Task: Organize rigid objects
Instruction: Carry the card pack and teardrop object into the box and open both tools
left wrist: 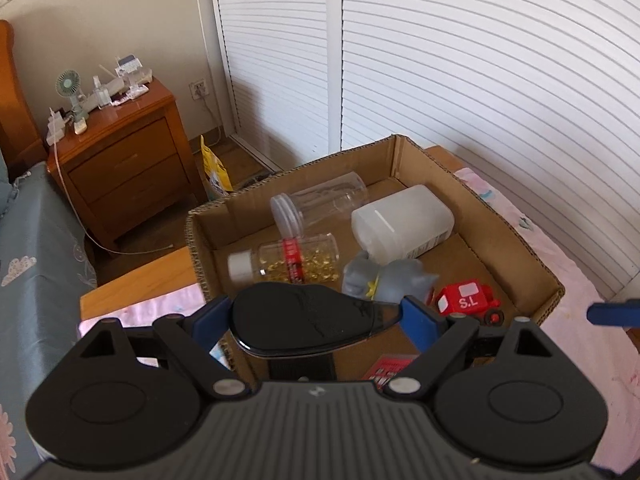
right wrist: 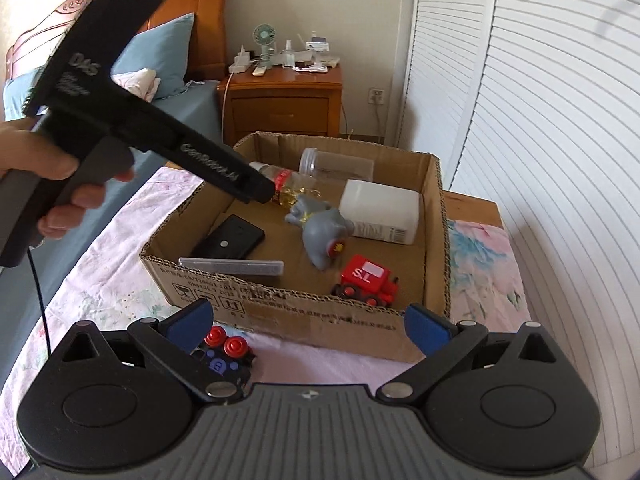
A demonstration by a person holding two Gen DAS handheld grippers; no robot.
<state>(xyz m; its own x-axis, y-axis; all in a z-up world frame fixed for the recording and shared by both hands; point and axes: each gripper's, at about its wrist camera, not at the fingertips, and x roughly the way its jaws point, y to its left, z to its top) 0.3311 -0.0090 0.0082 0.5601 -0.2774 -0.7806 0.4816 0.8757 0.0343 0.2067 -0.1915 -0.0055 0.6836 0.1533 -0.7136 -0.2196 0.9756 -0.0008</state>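
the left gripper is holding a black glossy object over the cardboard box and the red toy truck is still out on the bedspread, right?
Not quite. The red toy truck is already inside the cardboard box, as the right wrist view shows. The left gripper does hold the black glossy object over the box.

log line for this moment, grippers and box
left gripper shut on black object over cardboard box | right gripper open, empty
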